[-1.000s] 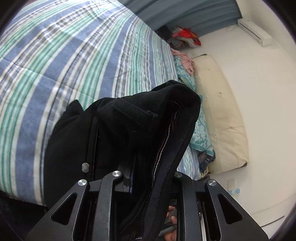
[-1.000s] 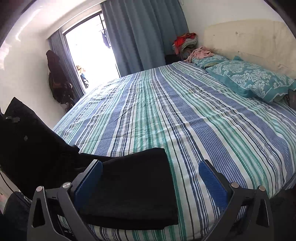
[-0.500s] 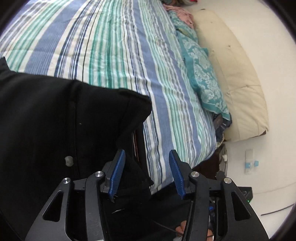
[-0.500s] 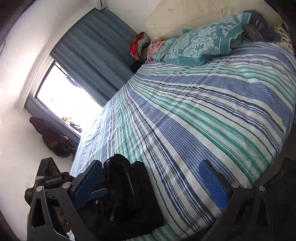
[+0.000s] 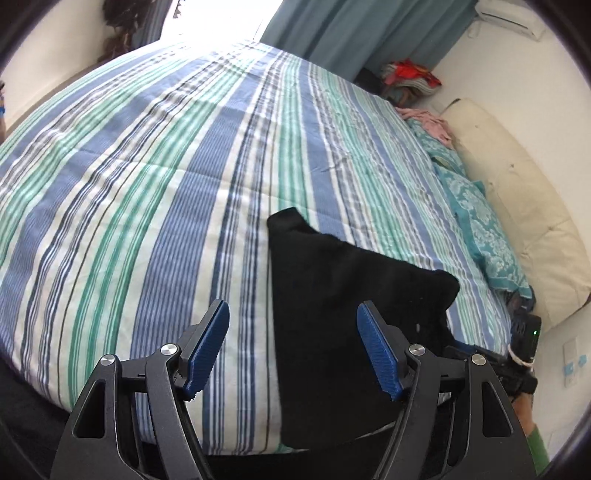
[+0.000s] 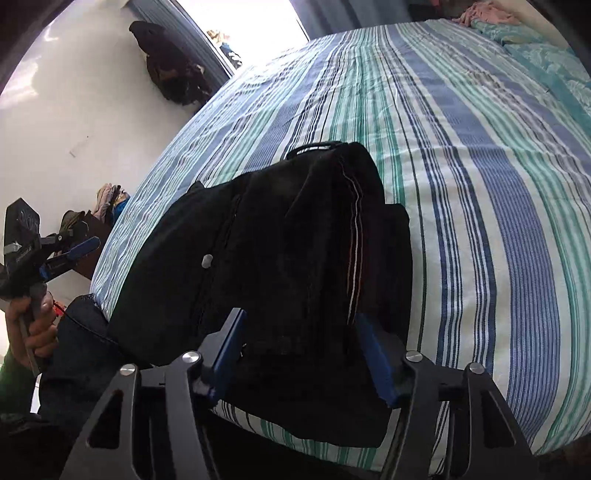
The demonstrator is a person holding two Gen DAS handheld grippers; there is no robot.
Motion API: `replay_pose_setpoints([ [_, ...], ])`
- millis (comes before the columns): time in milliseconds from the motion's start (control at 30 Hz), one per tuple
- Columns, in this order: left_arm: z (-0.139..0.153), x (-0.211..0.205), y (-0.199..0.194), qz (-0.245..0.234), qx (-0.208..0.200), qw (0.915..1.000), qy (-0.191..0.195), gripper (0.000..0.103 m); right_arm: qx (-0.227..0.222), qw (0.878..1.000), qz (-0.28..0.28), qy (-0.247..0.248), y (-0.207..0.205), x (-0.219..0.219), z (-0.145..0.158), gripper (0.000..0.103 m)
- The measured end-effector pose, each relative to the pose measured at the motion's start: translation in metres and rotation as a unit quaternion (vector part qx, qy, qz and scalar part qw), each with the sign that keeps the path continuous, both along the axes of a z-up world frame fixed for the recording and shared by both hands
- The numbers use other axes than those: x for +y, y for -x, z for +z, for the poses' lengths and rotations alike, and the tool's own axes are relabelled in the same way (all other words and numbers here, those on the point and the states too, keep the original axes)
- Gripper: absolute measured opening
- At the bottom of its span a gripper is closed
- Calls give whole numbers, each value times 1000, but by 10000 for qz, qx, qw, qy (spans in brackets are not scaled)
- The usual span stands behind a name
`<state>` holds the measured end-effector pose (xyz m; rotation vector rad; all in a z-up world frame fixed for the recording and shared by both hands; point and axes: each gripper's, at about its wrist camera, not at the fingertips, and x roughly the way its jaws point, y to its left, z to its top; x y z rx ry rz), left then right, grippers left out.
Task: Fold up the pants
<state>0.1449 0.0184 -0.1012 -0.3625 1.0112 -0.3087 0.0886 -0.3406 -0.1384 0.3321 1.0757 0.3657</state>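
Observation:
The black pants [image 6: 280, 266] lie folded in a thick bundle at the near edge of the striped bed [image 6: 480, 155]. They also show in the left wrist view [image 5: 343, 314] as a flat dark block. My left gripper [image 5: 293, 345] is open and empty, with its left finger over bare bedspread and its right finger over the pants; it also shows at the far left of the right wrist view [image 6: 70, 254]. My right gripper [image 6: 301, 350] is open, with its blue fingers [image 6: 373, 360] on either side of the bundle's near end.
Teal patterned pillows [image 5: 484, 236] and a cream headboard cushion [image 5: 517, 192] lie along the bed's right side. A pile of clothes [image 5: 410, 79] sits by the blue curtain [image 5: 354, 29]. Dark clothes [image 6: 170, 70] hang on the wall by the window.
My left gripper let go of the pants, opened wide and drew back to the left. My right gripper moved over the folded bundle and now straddles it.

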Motion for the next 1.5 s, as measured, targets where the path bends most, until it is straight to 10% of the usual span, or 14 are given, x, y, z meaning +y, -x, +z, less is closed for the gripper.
replay_pose_setpoints([
  [133, -27, 15, 11, 314, 231, 9992, 61, 73, 40, 9980, 368, 514, -5, 7, 11, 12],
  [267, -20, 8, 22, 179, -43, 9997, -182, 73, -327, 9991, 34, 259, 19, -8, 47, 11],
  [433, -13, -28, 30, -455, -342, 9963, -649, 74, 578, 9958, -707, -99, 31, -31, -19, 12],
  [533, -10, -46, 42, -779, -603, 9913, -871, 74, 377, 9946, -965, 13, 30, -40, 7, 43],
  [700, -18, -77, 54, -1297, -760, 9818, -1162, 75, -589, 9947, -827, -178, 5, -33, 74, 43],
  [833, -33, -96, 64, -1693, -720, 9718, -1473, 75, -709, 9941, -506, -647, -41, -10, 67, 42],
  [933, -39, -98, 71, -1834, -693, 9684, -1540, 77, 2, 9963, -820, 260, -72, -8, 13, 18],
  [1100, -30, -88, 76, -1683, -644, 9731, -1433, 78, -156, 9861, -1442, 808, -48, -35, 13, 25],
  [1267, -19, -86, 78, -1612, -704, 9769, -1215, 79, -533, 9949, -698, 503, 12, -13, 61, 25],
  [1500, -35, -102, 84, -1984, -395, 9647, -1684, 81, 442, 9955, -316, 778, 60, 12, 7, 26],
])
